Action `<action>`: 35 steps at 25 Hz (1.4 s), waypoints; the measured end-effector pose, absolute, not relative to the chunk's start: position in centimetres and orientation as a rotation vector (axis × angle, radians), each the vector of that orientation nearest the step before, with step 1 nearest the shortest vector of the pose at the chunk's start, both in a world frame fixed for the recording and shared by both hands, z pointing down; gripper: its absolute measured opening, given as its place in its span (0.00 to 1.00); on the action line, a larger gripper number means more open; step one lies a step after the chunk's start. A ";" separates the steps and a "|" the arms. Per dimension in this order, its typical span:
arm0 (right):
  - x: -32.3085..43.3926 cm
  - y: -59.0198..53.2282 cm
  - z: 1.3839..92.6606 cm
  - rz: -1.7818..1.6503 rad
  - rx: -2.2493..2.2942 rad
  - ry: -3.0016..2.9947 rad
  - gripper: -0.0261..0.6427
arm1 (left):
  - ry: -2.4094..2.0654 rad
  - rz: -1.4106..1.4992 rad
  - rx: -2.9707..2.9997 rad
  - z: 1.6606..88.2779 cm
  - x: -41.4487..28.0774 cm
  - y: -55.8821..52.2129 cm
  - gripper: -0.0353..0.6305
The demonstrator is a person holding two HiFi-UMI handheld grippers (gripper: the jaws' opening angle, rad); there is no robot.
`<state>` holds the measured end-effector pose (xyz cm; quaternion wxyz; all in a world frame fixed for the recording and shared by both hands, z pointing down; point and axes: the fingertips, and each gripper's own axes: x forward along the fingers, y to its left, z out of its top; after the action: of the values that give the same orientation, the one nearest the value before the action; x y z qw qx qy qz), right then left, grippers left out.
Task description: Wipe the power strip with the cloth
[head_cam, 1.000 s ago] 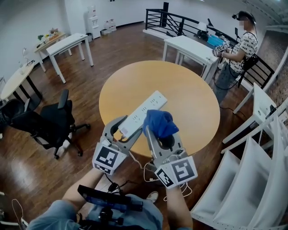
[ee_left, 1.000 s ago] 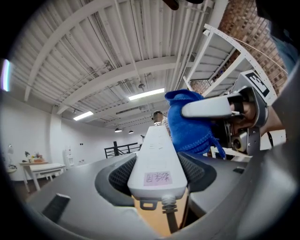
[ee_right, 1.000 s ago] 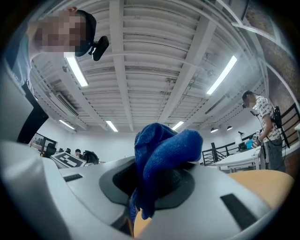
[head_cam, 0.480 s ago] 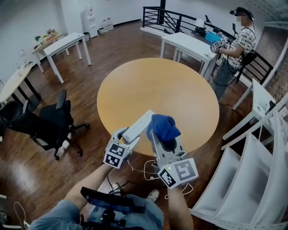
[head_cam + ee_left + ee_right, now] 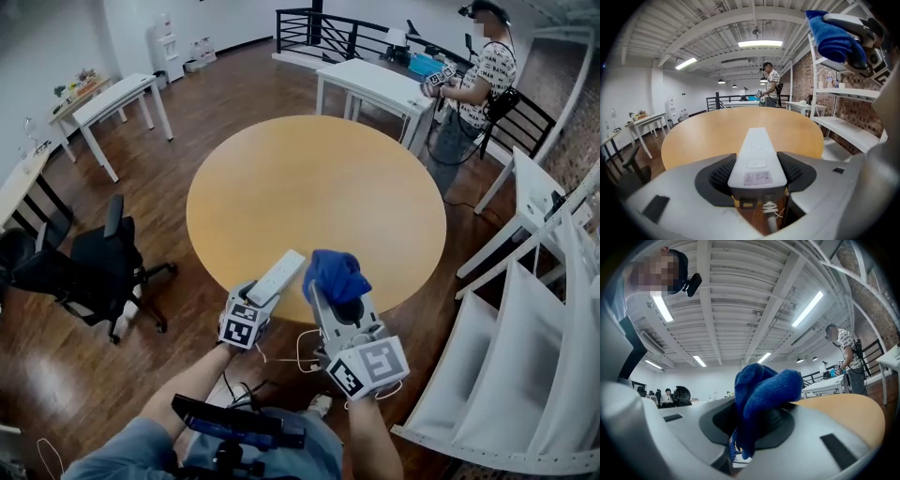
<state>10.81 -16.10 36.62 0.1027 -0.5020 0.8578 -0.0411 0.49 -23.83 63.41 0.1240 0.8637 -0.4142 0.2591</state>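
Both grippers have drawn back to the round table's (image 5: pixel 319 187) near edge, lifting the power strip (image 5: pixel 275 277) off its top | left gripper (image 5: pixel 255 292): jaws clamped on the strip's cord end, strip pointing over the table rim | right gripper (image 5: pixel 335 292): jaws pinching the blue cloth (image 5: pixel 333 272), just beside the strip

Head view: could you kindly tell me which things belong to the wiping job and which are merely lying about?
For the job: power strip in the left gripper; cloth in the right gripper.
Lying about: round table, office chair, white desk, shelving.
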 end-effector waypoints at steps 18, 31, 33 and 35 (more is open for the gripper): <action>11.1 -15.9 38.5 -0.193 -1.513 2.556 0.15 | -1.171 0.822 2.512 66.6 0.8 -25.0 0.49; 9.3 -16.3 37.9 -0.177 -1.450 2.581 0.15 | -1.248 0.398 2.746 53.3 1.4 -25.2 0.16; 9.1 -16.5 37.5 -0.166 -1.439 2.582 0.15 | -1.234 0.332 2.817 50.1 1.6 -24.3 0.16; 8.8 -16.6 37.1 -0.155 -1.428 2.582 0.15 | -1.224 0.257 2.875 46.9 1.7 -23.1 0.13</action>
<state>8.81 -16.62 37.11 0.0935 -0.4813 0.8700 -0.0523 1.66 -23.11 46.91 0.0032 0.9170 -0.3904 0.0821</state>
